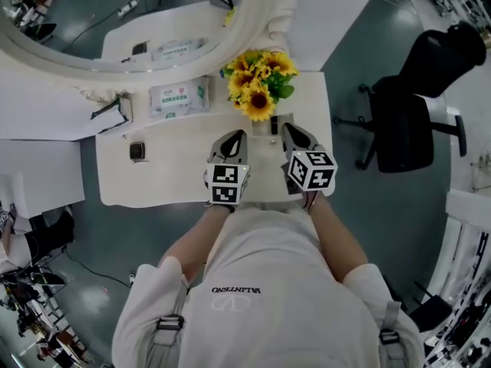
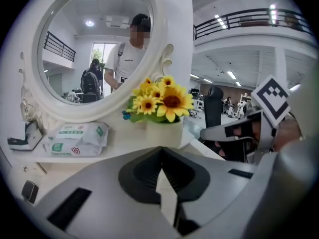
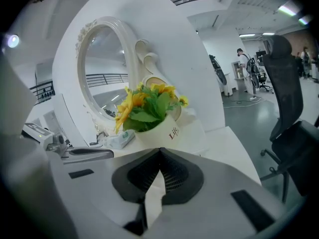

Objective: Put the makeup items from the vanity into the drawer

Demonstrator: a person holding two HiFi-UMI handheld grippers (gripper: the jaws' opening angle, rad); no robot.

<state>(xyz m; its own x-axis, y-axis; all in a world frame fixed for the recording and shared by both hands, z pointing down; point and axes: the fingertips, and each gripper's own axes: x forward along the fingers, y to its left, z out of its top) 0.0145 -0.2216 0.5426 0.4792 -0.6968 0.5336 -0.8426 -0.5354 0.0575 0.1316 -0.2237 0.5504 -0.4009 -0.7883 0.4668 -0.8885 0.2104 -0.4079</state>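
On the white vanity top (image 1: 153, 179) a small dark square compact (image 1: 137, 151) (image 2: 30, 190) lies at the left. A black-and-white item (image 1: 111, 112) (image 2: 20, 139) rests by the mirror base. A small dark item (image 1: 273, 123) stands just in front of the flower pot. My left gripper (image 1: 239, 135) (image 2: 160, 152) hovers over the table's middle front, shut with nothing between its pads. My right gripper (image 1: 285, 127) (image 3: 159, 153) is beside it to the right, also shut and empty. No drawer shows in any view.
A pot of sunflowers (image 1: 259, 83) (image 2: 162, 103) (image 3: 149, 108) stands right ahead of both grippers. A pack of wipes (image 1: 178, 98) (image 2: 75, 137) lies left of it, under the round mirror (image 1: 115, 21). A black office chair (image 1: 414, 106) stands on the floor to the right.
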